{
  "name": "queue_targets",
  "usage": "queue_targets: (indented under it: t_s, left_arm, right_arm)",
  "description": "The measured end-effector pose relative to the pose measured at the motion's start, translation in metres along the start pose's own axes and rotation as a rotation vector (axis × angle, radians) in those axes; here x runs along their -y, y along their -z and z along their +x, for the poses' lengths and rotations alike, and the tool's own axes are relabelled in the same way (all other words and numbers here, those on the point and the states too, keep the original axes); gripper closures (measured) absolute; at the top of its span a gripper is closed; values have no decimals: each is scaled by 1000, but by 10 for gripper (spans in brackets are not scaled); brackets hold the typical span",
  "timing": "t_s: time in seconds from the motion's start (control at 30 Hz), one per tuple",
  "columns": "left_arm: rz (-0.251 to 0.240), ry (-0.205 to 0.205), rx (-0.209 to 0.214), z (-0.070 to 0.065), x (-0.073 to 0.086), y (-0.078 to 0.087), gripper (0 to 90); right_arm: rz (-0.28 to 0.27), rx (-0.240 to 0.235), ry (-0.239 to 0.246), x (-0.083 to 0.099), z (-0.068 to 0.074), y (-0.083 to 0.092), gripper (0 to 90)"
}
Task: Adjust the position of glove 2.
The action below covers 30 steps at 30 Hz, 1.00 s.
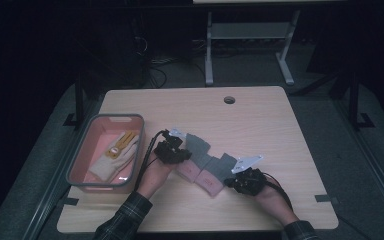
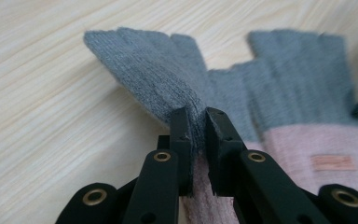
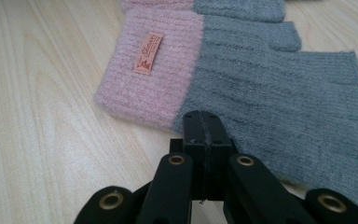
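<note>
The left gripper (image 2: 196,122) pinches a fold of one grey-and-pink knitted fingerless glove (image 2: 158,79), lifting it off the wooden table (image 2: 51,93), while the right gripper (image 3: 207,125), pressed together empty, touches its twin glove (image 3: 279,98) ahead, probably steadying it

Dim room, perhaps grey-carpeted floor (image 1: 350,165)

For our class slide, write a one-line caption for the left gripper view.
Left gripper pinches a grey and pink knitted fingerless glove, lifting it off the pale wooden table.
</note>
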<state>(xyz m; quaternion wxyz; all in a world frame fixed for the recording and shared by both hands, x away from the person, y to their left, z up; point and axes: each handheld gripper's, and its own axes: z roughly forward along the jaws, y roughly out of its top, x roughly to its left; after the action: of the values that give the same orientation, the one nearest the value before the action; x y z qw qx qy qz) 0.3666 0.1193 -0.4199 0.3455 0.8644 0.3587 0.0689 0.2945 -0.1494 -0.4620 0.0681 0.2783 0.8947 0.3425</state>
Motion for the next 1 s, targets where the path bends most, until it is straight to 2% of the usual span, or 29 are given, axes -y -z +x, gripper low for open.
queue_targets:
  t_s: [0.13, 0.4, 0.43, 0.6, 0.63, 0.67, 0.9, 1.0]
  left_arm:
    - [-30, 3, 35, -4, -3, 3, 814]
    - [-73, -30, 87, -15, -9, 6, 817]
    - [-67, -39, 91, -15, -10, 7, 819]
    - [-92, -46, 123, -20, -12, 6, 825]
    - [-89, -60, 127, -21, -12, 6, 828]
    - [-95, -53, 126, -23, -13, 5, 829]
    - [-96, -93, 159, -34, -15, -1, 837]
    - [-83, -115, 174, -39, -15, -4, 837]
  right_arm:
    - [-2, -3, -6, -1, 0, -1, 900]
    - [-2, -7, -10, -2, 1, -2, 900]
    - [-2, -8, -8, -2, 1, -2, 900]
    - [-3, -17, 0, -8, 3, -7, 900]
    - [-4, -18, -1, -9, 3, -8, 900]
    - [-4, -21, 2, -10, 4, -9, 900]
    - [-1, -25, 20, -14, 7, -14, 900]
    - [-4, -25, 19, -14, 6, -14, 900]
